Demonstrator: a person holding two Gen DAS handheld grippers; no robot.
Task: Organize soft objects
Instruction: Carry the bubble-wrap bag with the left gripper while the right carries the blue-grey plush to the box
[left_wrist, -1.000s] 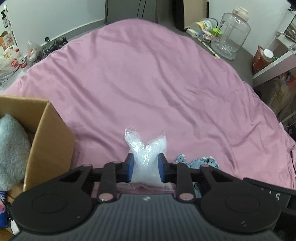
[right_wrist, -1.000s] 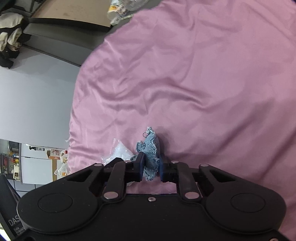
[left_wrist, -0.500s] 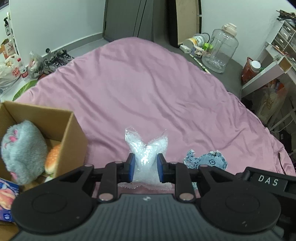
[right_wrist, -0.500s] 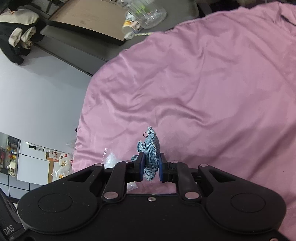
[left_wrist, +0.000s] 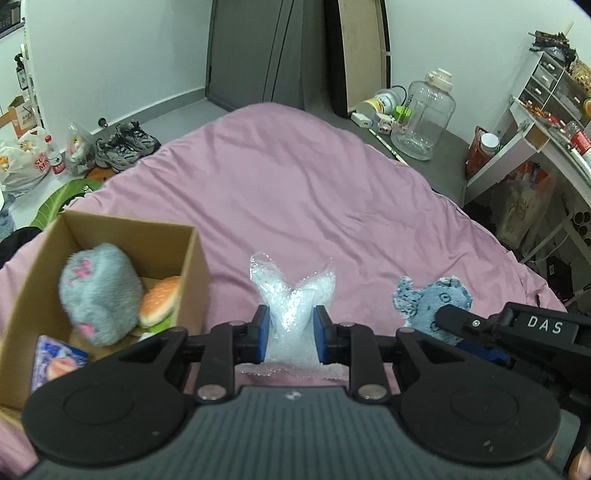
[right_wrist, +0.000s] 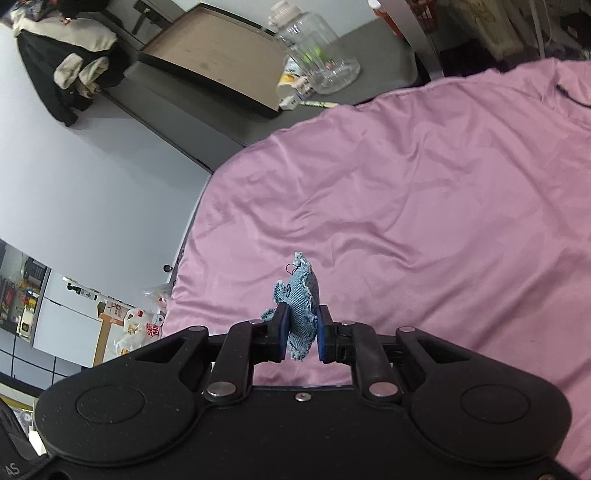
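My left gripper (left_wrist: 291, 326) is shut on a crumpled piece of clear bubble wrap (left_wrist: 293, 295), held above the pink bedsheet (left_wrist: 295, 199). My right gripper (right_wrist: 300, 332) is shut on a small blue denim stuffed toy (right_wrist: 301, 295); the toy also shows in the left wrist view (left_wrist: 430, 301), to the right of the bubble wrap. An open cardboard box (left_wrist: 48, 254) sits at the left and holds a grey plush paw (left_wrist: 98, 291), a squishy burger (left_wrist: 160, 304) and a printed packet (left_wrist: 55, 360).
The bed's far edge meets grey floor with a large clear water jug (left_wrist: 423, 116) and small bottles. Shoes (left_wrist: 123, 146) and plastic bags (left_wrist: 26, 158) lie at the left. A white shelf unit (left_wrist: 532, 144) stands at the right.
Both grippers rose and tilted up while keeping their holds. The box interior with the grey paw and burger came into the left wrist view. More of the room shows.
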